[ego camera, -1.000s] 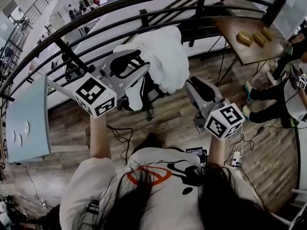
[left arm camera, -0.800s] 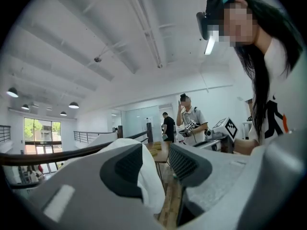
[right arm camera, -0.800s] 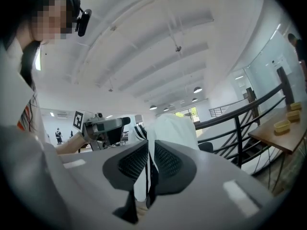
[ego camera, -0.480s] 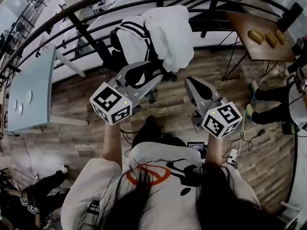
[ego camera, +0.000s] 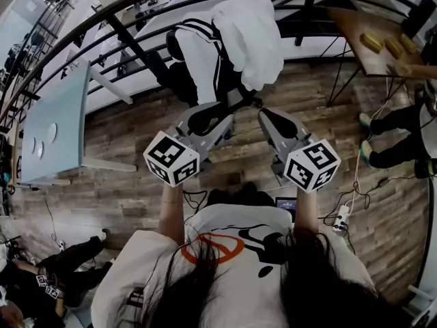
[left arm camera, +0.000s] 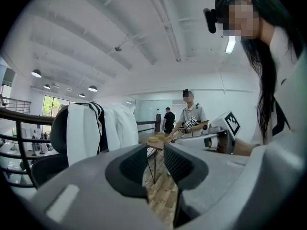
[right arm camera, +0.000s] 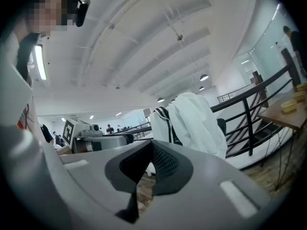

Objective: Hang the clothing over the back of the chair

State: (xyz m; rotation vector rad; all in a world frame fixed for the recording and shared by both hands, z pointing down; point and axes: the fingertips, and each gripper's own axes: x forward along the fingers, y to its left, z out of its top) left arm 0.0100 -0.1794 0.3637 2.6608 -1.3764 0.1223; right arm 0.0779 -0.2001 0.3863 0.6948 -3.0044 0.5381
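Head view has your two hand-held grippers side by side above the wood floor point(ego camera: 123, 197), both pointing toward the chair point(ego camera: 179, 84). The clothing point(ego camera: 249, 36) is draped over the chair's back, white and bunched, hanging down its right side in this view. A striped piece point(ego camera: 203, 60) hangs just beside it on the same back.

Your left hand-held gripper point(ego camera: 217, 113) is near the chair but apart from the clothing. In the left gripper view its jaws stand partly spread; they have just been closing, and nothing sits between them, only floor and a desk leg showing through the gap.

Your right hand-held gripper point(ego camera: 266, 116) is level with the left one and just as clear of the clothing. In the right gripper view its jaws are pressed together and empty, with the clothing and chair beyond them.

A black railing point(ego camera: 136, 2) runs behind the chair. A pale desk point(ego camera: 54, 135) stands to your left and a wooden desk point(ego camera: 362, 39) to your right.
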